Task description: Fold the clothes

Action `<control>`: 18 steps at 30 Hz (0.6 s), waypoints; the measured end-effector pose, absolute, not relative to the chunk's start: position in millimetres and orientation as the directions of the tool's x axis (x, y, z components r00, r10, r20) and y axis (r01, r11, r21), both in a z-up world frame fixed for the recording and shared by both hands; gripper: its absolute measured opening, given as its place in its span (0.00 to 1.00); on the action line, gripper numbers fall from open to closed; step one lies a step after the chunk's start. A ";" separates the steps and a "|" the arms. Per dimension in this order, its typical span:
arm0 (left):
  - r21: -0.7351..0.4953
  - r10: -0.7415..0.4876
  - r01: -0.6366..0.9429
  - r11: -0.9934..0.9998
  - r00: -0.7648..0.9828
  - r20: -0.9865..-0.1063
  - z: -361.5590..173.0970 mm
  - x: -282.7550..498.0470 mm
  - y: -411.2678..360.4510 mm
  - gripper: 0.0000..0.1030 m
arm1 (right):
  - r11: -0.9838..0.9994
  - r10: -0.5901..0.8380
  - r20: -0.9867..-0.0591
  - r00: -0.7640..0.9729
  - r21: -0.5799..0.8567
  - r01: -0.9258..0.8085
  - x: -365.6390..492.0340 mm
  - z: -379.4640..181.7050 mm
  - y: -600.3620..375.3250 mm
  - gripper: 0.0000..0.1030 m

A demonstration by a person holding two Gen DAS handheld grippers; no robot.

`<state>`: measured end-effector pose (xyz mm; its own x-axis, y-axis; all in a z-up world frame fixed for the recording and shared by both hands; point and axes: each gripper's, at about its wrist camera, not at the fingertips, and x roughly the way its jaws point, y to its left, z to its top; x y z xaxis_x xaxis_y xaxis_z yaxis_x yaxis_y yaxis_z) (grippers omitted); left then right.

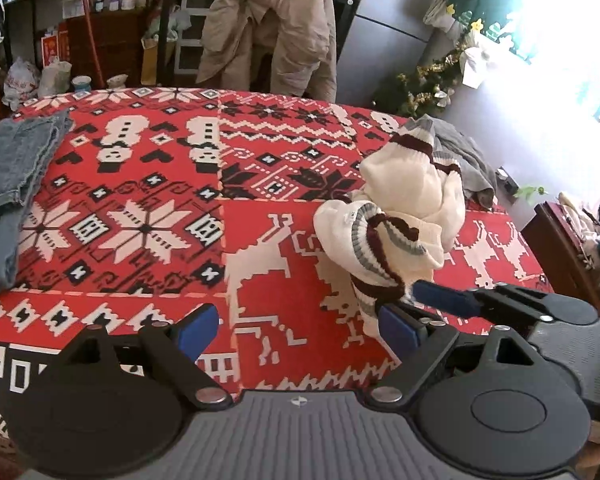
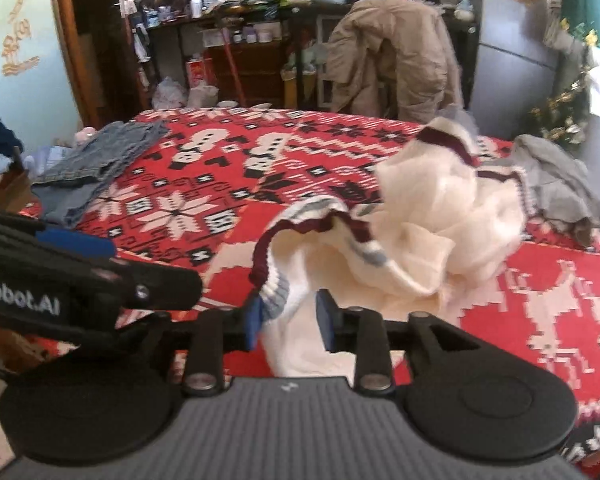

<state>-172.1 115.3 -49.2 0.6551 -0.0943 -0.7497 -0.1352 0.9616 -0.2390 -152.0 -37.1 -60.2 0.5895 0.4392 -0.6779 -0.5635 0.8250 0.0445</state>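
Note:
A crumpled cream sweater (image 1: 404, 216) with maroon and grey striped trim lies on the red patterned tablecloth (image 1: 148, 200), right of centre. My left gripper (image 1: 298, 326) is open and empty, just left of the sweater's near edge. My right gripper (image 2: 288, 322) has its blue pads on either side of the sweater's (image 2: 420, 216) striped hem, with cloth between them; it also shows at the lower right of the left wrist view (image 1: 452, 300). My left gripper also shows at the left of the right wrist view (image 2: 76, 264).
Folded blue jeans (image 1: 12, 176) lie at the table's left edge. A grey garment (image 1: 464, 156) lies behind the sweater. A chair draped with a tan jacket (image 1: 272, 28) stands beyond the far edge. A fridge (image 1: 392, 32) and cluttered shelves stand behind.

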 end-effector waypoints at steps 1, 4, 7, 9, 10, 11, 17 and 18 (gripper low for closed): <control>-0.240 -0.098 -0.132 0.962 0.653 -0.751 -50.2 -171.5 113.7 0.85 | 0.829 0.435 -0.677 0.593 0.043 -0.558 -150.1 -59.7 -40.9 0.38; -0.273 -0.141 -0.104 0.956 0.654 -0.743 -50.4 -170.1 109.1 0.86 | 0.841 0.437 -0.678 0.591 0.076 -0.536 -143.3 -56.7 -56.0 0.47; -0.300 -0.173 -0.087 0.950 0.652 -0.738 -50.7 -168.4 104.7 0.86 | 0.849 0.436 -0.671 0.599 0.087 -0.521 -143.1 -51.5 -71.8 0.55; -0.304 -0.183 -0.078 0.949 0.649 -0.738 -50.8 -167.4 101.2 0.86 | 0.856 0.428 -0.669 0.608 0.084 -0.511 -144.3 -48.8 -79.9 0.60; -0.308 -0.190 -0.072 0.949 0.647 -0.738 -50.9 -166.8 99.5 0.86 | 0.857 0.426 -0.668 0.610 0.082 -0.509 -144.0 -48.6 -82.1 0.61; -0.306 -0.195 -0.063 0.950 0.646 -0.738 -51.4 -165.9 97.3 0.86 | 0.860 0.420 -0.668 0.615 0.077 -0.504 -143.2 -48.5 -84.7 0.63; -0.217 -0.123 -0.089 0.972 0.595 -0.795 -74.0 -145.5 82.1 0.84 | 0.896 0.369 -0.685 0.628 0.085 -0.435 -134.0 -51.9 -107.9 0.67; -0.210 -0.115 -0.099 0.973 0.580 -0.806 -79.4 -141.2 80.3 0.77 | 0.900 0.366 -0.686 0.629 0.089 -0.426 -132.7 -53.5 -108.6 0.67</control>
<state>-141.2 80.3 -79.4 0.5801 -0.1154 -0.8063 -0.0991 0.9726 -0.2104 -132.7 -108.6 -53.5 0.6290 0.3658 -0.6860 -0.4263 0.9002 0.0892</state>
